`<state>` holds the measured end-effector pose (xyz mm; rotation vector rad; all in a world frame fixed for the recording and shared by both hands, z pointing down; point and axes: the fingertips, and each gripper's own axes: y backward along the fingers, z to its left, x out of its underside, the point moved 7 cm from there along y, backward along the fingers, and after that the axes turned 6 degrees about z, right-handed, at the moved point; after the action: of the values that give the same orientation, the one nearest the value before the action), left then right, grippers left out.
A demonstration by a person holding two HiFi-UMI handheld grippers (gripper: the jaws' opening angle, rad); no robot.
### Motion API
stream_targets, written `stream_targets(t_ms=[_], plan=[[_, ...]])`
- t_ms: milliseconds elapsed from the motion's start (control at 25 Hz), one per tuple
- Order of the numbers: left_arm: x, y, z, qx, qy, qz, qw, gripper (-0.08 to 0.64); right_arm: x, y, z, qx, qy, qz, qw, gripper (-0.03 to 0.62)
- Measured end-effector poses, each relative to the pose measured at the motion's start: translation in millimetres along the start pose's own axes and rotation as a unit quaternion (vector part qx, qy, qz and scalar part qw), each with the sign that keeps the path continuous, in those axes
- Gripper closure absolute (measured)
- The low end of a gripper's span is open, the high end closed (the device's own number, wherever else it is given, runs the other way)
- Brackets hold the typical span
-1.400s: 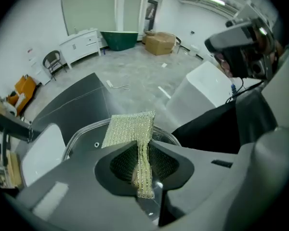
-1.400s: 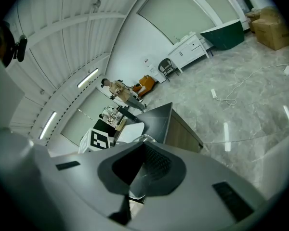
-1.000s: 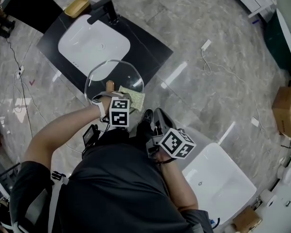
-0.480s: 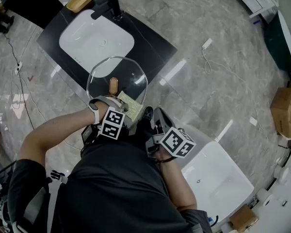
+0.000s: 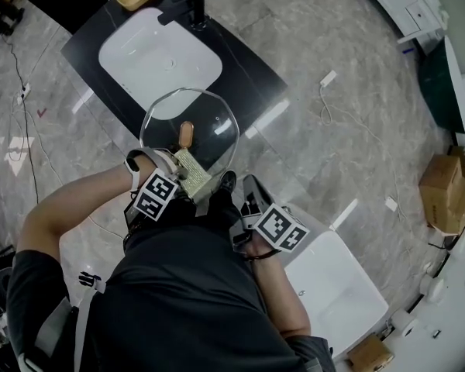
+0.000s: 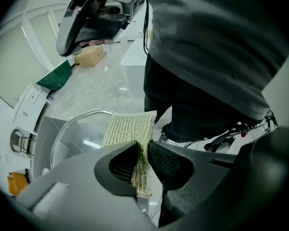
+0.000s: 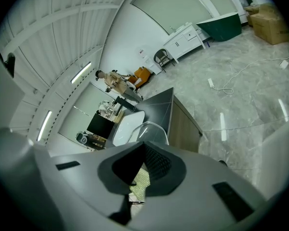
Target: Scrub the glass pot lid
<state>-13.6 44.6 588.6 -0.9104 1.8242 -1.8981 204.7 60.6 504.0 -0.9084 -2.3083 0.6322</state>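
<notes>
The glass pot lid is clear with a wooden knob; it sits over the near edge of the black bench; my right gripper is clamped on its near rim; my left gripper pinches a green scouring pad over the lid's near part; a white sink and black faucet lie beyond; my torso hides the near floor.

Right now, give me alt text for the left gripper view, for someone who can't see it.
The left gripper has its jaws shut on a yellow-green scrubbing cloth whose free end overlaps the rim of the glass pot lid. Behind are the person's dark trousers and grey top.
</notes>
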Motion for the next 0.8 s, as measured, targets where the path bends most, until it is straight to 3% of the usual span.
stream_targets(t_ms=[440, 600, 800], plan=[[23.9, 8.4, -41.3, 0.013, 0.019, 0.006, 0.9997, 0.494, -5.4, -19.2, 26.2, -0.013, 0.044, 0.029, 0.999, 0.586], [30.8, 18.7, -46.3, 0.012, 0.099, -0.023, 0.9948, 0.494, -7.4, -24.5, 33.5, -0.018, 0.053, 0.038, 0.998, 0.586], [44.3, 30.0, -66.2, 0.005, 0.209, -0.043, 0.9769, 0.494, -14.4, -30.4, 45.9, -0.028, 0.075, 0.045, 0.996, 0.586]])
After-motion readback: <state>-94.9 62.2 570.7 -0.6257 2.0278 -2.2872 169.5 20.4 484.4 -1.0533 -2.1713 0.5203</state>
